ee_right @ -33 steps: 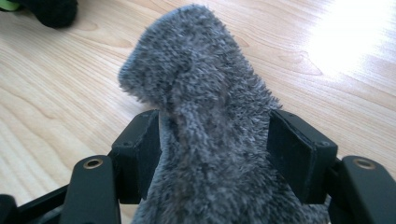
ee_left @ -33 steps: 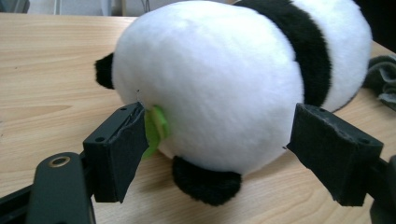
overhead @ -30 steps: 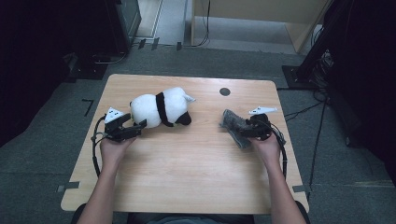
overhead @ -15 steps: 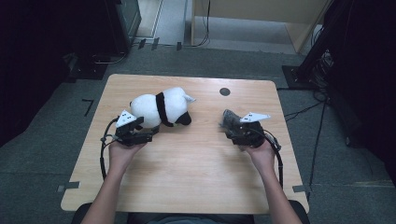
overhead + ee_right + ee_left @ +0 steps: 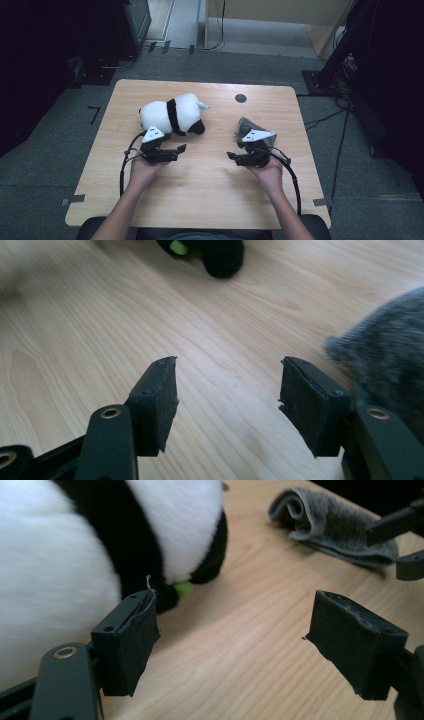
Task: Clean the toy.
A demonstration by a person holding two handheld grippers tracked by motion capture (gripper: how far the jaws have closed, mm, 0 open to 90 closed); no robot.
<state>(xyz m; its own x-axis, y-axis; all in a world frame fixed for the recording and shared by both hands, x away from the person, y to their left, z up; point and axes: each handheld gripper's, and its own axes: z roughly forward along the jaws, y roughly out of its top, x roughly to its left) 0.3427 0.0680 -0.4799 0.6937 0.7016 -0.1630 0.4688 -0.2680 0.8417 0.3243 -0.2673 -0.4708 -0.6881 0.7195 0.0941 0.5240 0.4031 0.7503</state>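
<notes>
plush panda [image 5: 172,114] beside left gripper [image 5: 181,148] | grey cloth [image 5: 252,129] beside right gripper [image 5: 231,156] | both fingers open, empty

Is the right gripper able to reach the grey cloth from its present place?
Probably yes. The right gripper is open with nothing between its jaws, and the grey cloth lies close beside it on bare table, nothing between them.

Soft overhead light fell evenly on the pale wooden table [image 5: 200,200], while the surrounding floor and equipment sank into deep shadow. In the right gripper view the fluffy grey cloth [image 5: 390,365] and the far tabletop were blurred. In the left gripper view the white-and-black plush toy [image 5: 60,565] was soft and overexposed.
</notes>
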